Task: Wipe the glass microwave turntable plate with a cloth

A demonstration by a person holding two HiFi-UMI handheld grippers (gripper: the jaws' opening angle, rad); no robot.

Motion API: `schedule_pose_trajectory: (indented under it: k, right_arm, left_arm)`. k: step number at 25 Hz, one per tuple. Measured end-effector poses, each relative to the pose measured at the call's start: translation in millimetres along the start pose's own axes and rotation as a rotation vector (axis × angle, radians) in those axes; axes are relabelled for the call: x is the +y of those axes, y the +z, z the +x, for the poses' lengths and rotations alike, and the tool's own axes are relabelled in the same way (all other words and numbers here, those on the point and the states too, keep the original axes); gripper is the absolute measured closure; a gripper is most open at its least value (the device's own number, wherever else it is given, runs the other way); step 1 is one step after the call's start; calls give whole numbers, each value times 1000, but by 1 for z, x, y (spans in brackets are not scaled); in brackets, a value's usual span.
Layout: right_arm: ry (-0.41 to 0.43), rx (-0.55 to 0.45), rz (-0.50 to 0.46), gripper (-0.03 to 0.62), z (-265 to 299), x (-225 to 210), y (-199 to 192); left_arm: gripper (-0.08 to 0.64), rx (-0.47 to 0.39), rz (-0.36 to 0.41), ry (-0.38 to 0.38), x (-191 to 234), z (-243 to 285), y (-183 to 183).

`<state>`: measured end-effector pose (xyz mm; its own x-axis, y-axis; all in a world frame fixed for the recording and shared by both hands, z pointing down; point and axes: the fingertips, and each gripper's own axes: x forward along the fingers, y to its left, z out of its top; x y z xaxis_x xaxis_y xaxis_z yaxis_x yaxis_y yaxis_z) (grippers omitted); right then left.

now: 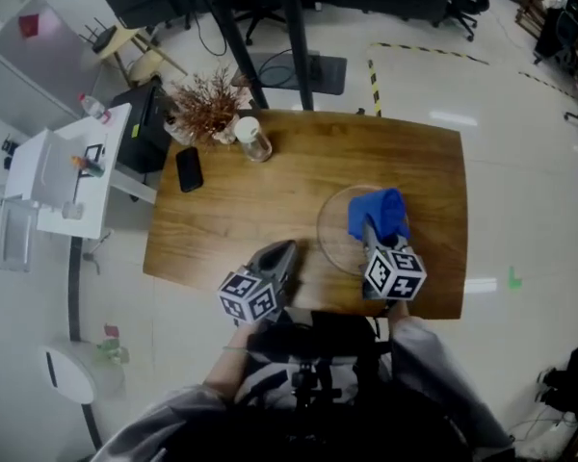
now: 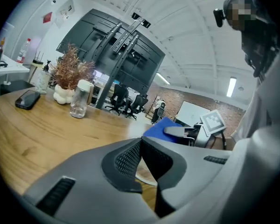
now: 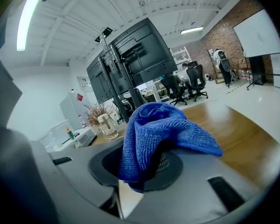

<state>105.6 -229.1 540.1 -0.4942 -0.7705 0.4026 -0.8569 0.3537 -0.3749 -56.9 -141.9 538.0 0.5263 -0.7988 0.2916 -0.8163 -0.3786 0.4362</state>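
The clear glass turntable plate (image 1: 333, 227) lies flat on the wooden table (image 1: 270, 200), right of centre near the front edge. My right gripper (image 1: 371, 231) reaches over the plate's right part and is shut on a bunched blue cloth (image 1: 378, 210). In the right gripper view the cloth (image 3: 154, 129) bulges up out of the right gripper (image 3: 151, 158) and hides the pads. My left gripper (image 1: 281, 255) sits just left of the plate, low over the table. Its jaws are shut, pads together, with nothing between them (image 2: 141, 146). Beyond them show the plate's rim (image 2: 147, 176) and the cloth (image 2: 159, 127).
At the table's back left stand a black phone (image 1: 189, 168), a clear jar with a white lid (image 1: 253, 140) and a dried plant (image 1: 208, 105). A white side table (image 1: 63, 176) stands to the left. The person's sleeves are at the front edge.
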Motion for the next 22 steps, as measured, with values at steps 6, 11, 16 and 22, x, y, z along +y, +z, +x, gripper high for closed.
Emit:
schedule_pose_trajectory:
  k: [6, 11, 16, 22]
  right_arm:
    - [63, 69, 21, 514, 64, 5, -16]
    - [-6, 113, 42, 514, 70, -22, -29]
    - [-135, 91, 73, 514, 42, -74, -27]
    - [-292, 70, 81, 514, -11, -129, -28]
  left_arm:
    - [560, 9, -33, 89, 13, -15, -8]
    - [560, 37, -34, 83, 14, -17, -12]
    - [560, 48, -23, 53, 25, -5, -8]
    - [560, 41, -9, -23, 24, 12, 6]
